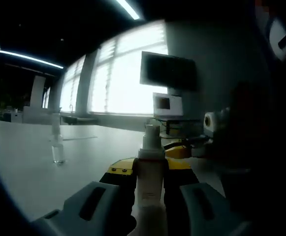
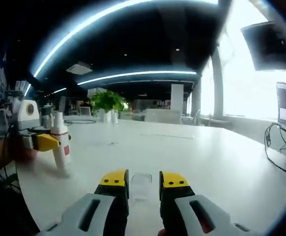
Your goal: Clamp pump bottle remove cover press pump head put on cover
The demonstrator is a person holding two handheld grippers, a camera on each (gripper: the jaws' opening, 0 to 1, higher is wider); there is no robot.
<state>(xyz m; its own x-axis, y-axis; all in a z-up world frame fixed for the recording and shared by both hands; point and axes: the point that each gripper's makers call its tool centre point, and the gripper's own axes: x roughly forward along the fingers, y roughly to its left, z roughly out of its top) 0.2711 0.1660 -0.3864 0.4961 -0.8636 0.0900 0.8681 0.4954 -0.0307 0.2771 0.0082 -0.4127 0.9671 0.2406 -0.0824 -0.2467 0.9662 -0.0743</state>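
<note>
Two yellow-tipped grey grippers share the work. The left gripper [image 1: 150, 179] has its jaws closed against the sides of a slim white plastic pump bottle [image 1: 150, 189], which stands upright between them over the pale tabletop [image 1: 29, 162]; the right gripper view shows the same bottle [image 2: 61, 150] well off to the left, clamped. The right gripper [image 2: 142, 184] has its jaws drawn in around a small clear plastic cover [image 2: 141, 186], apparently pinching it just above the table.

Judging by its look, the bottle is light, fairly stiff and smooth, so a firm hold on the body below the shoulder suits it; squeezing higher would crowd the pump head [image 1: 151, 133], which stands bare and pale on a narrow neck. The cover seems thin, slick and easy to crack or flick away, best taken across its side walls. A second small clear bottle [image 1: 58, 147] stands apart on the table.
</note>
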